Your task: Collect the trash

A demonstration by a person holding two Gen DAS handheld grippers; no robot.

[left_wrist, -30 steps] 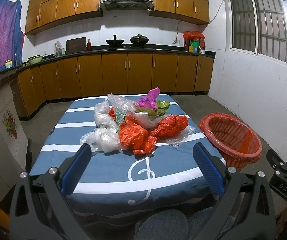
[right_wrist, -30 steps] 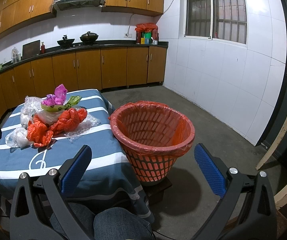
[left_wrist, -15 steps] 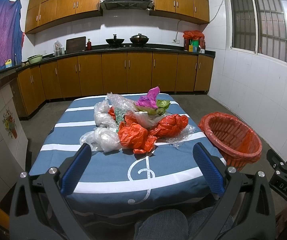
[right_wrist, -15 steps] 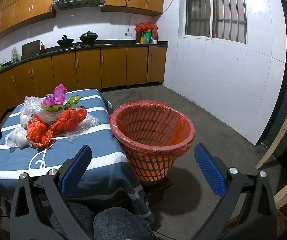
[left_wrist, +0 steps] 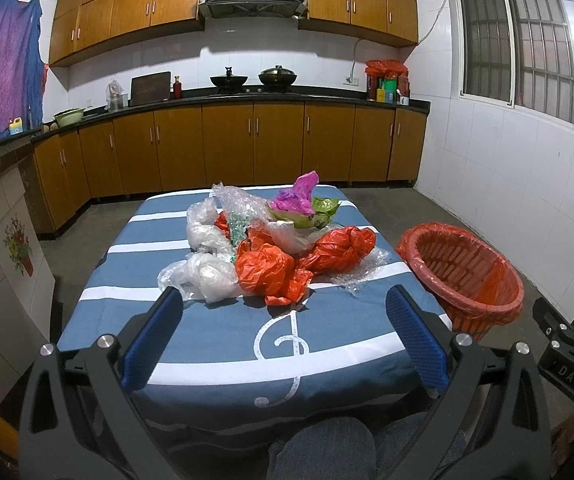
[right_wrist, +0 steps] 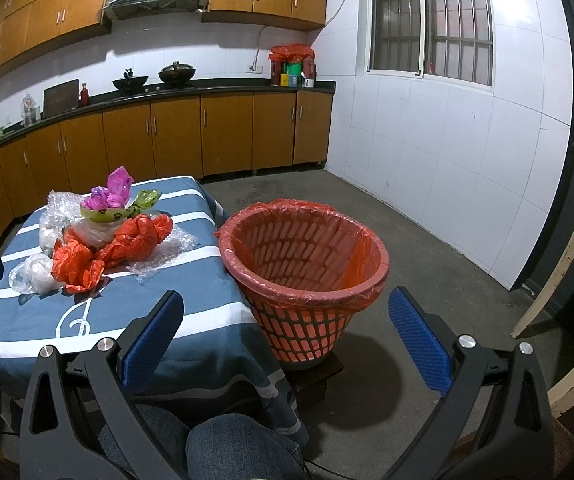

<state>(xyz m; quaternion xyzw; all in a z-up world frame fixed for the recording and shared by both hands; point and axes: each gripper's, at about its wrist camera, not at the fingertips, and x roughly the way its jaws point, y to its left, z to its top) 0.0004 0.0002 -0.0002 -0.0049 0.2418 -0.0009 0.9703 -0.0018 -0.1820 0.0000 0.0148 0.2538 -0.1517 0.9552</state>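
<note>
Left gripper (left_wrist: 283, 304) just short of trash pile (left_wrist: 271, 240)

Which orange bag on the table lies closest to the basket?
The twisted, rope-like orange bag, on the pile's basket side; the crumpled orange bag lies farther left.

The left gripper (left_wrist: 283, 336) is wide open above the near part of the table (left_wrist: 215, 344), where a pile of bags (left_wrist: 271, 244) lies in the middle, and the red basket (left_wrist: 463, 276) stands just beside its right edge.
</note>
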